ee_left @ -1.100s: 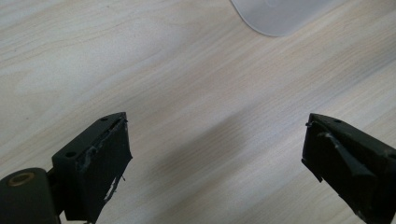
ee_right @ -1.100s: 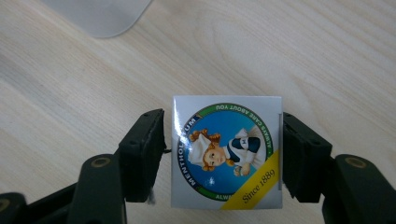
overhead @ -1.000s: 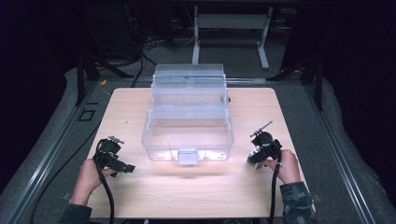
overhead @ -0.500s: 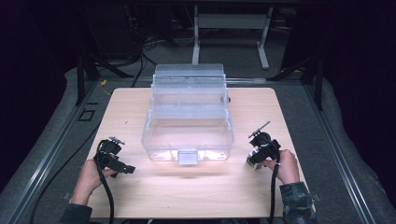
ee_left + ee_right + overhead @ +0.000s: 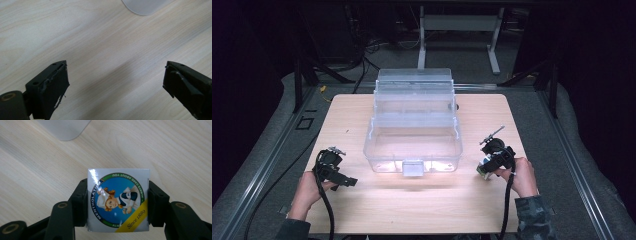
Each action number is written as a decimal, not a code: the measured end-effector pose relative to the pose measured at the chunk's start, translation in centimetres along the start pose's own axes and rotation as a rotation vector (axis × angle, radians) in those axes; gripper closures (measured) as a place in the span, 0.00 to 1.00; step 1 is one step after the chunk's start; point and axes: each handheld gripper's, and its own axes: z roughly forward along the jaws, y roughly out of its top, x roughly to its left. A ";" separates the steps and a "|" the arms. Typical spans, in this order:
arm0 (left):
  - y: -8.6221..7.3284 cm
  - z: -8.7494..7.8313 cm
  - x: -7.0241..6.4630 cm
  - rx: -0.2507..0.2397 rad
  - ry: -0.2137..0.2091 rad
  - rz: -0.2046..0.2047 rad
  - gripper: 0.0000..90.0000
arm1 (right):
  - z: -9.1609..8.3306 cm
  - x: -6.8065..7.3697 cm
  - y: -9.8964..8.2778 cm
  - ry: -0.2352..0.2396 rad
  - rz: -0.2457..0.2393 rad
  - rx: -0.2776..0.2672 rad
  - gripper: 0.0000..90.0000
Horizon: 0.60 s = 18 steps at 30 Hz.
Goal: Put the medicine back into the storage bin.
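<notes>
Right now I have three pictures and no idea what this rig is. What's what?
There is no robot here. A person sits at a wooden table and holds a hand-operated pair of tongs in each hand.

The high view looks down from above the person's side. The left tongs are at its left, the right tongs at its right. Between them stands a clear plastic box with its lid tipped open at the back.

The other two pictures come from cameras riding on the tongs, looking along their black jaws. In the left gripper view the jaws stand wide apart with bare wood between them. In the right gripper view the jaws are closed on a small square Mentholatum box, one jaw on each side, with the label facing the camera.
</notes>
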 end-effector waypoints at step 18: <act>-0.1 0.1 0.2 -0.009 0.015 0.009 0.00 | -3.4 -0.9 1.3 0.003 -0.017 -0.020 0.51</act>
